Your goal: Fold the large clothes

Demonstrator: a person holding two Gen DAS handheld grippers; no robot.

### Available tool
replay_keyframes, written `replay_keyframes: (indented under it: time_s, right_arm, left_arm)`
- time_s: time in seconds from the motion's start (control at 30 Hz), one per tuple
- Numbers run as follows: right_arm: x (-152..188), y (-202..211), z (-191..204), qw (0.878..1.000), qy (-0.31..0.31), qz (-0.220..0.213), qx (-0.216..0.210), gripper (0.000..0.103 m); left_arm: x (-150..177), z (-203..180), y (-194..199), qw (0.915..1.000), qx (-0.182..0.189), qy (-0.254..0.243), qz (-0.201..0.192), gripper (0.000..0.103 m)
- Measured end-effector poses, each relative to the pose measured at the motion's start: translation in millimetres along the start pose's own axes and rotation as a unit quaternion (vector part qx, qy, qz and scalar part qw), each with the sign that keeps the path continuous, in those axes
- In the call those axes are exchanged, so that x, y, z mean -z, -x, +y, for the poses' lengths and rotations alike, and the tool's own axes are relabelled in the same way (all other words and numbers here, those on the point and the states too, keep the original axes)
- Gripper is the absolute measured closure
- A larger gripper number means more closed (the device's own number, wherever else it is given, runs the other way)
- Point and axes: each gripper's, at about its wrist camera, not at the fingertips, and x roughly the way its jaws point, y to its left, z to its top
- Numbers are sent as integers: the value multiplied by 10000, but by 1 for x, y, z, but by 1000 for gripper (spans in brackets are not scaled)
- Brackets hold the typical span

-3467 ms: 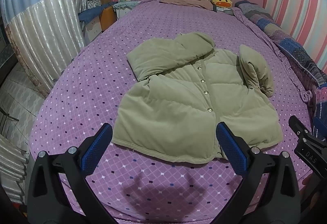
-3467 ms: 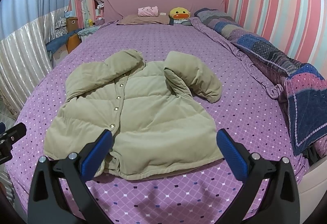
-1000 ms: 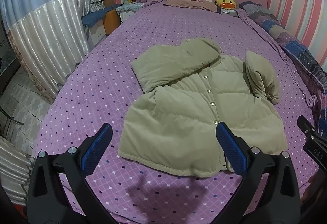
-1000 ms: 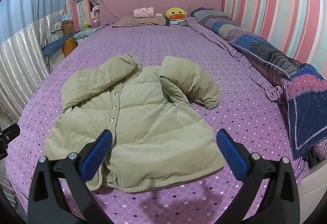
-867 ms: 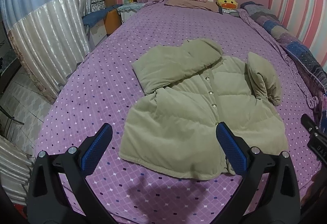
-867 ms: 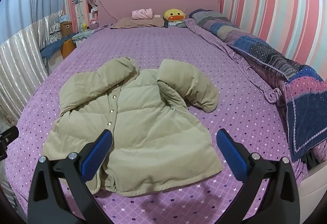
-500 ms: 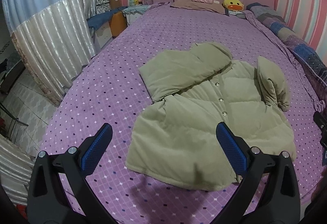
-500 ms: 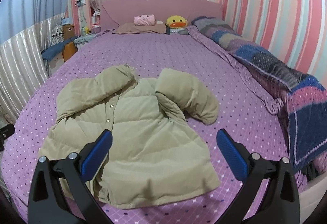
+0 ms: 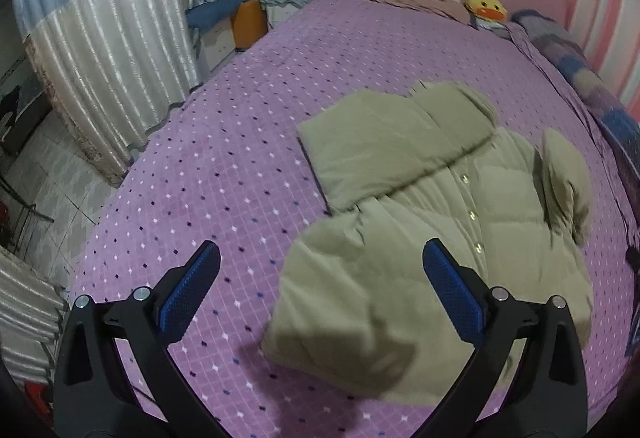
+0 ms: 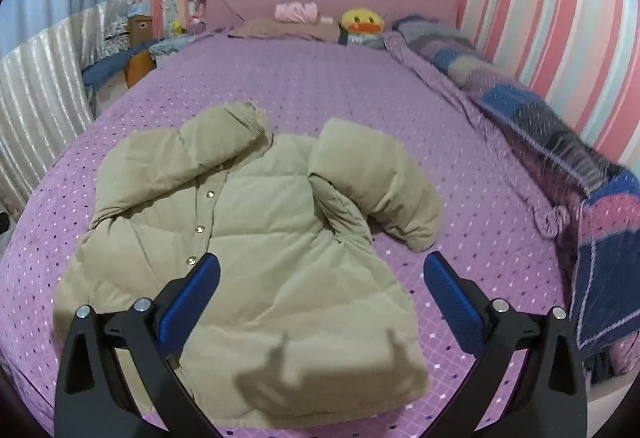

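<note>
Both cameras have swung since the earlier frames: the left view now looks more across the bed toward the curtain side, so the jacket sits further right in it, and the right view has risen a little over the hem.

Largest first, the purple dotted bed [image 9: 224,174] fills both views, with a patchwork quilt [image 10: 560,142] bunched along its right edge. On the bed lies the olive padded jacket [image 10: 260,238], front up and snapped shut, hem toward the person. Its sleeve on the curtain side [image 9: 384,146] is folded flat across the chest, while the other sleeve [image 10: 376,178] arches up, puffy and only half laid over. A yellow duck toy [image 10: 362,23] sits at the headboard.

The left gripper [image 9: 320,294] hangs above the hem corner with its jaws spread wide and nothing between them. The right gripper [image 10: 322,298] hovers likewise over the other hem corner, wide apart and empty.

As I judge it, the hem fold comes next. The padding is thick and springy, so a shallow pinch could catch only the top layer and pull the front askew, and the raised sleeve may spring outward when the body is lifted
</note>
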Motion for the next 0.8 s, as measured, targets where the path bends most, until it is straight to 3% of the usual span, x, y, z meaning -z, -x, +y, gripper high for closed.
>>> replay_keyframes:
  time_s: [0.13, 0.23, 0.33, 0.43, 0.67, 0.8]
  right_arm:
    - [-7, -28, 4, 9979, -289, 398, -430, 2]
    - [-13, -42, 23, 9990, -62, 171, -401, 2]
    - [-22, -71, 47, 9988, 289, 185, -346, 2]
    - [-34, -97, 65, 9969, 351, 223, -660, 2]
    - [-63, -138, 100, 9929, 643, 133, -997, 2]
    - [-70, -147, 107, 9930, 803, 83, -861, 2]
  left_arm:
    - [-14, 1, -16, 9996, -271, -25, 12, 3]
    - [-22, 1, -32, 9994, -354, -24, 43, 3]
    - [-32, 5, -55, 9996, -115, 170, 185, 3]
    - [-37, 6, -74, 9993, -61, 316, 170, 3]
    - [-39, -17, -120, 9973, -601, -377, 195, 3]
    - [-41, -23, -136, 9970, -562, -503, 198, 3]
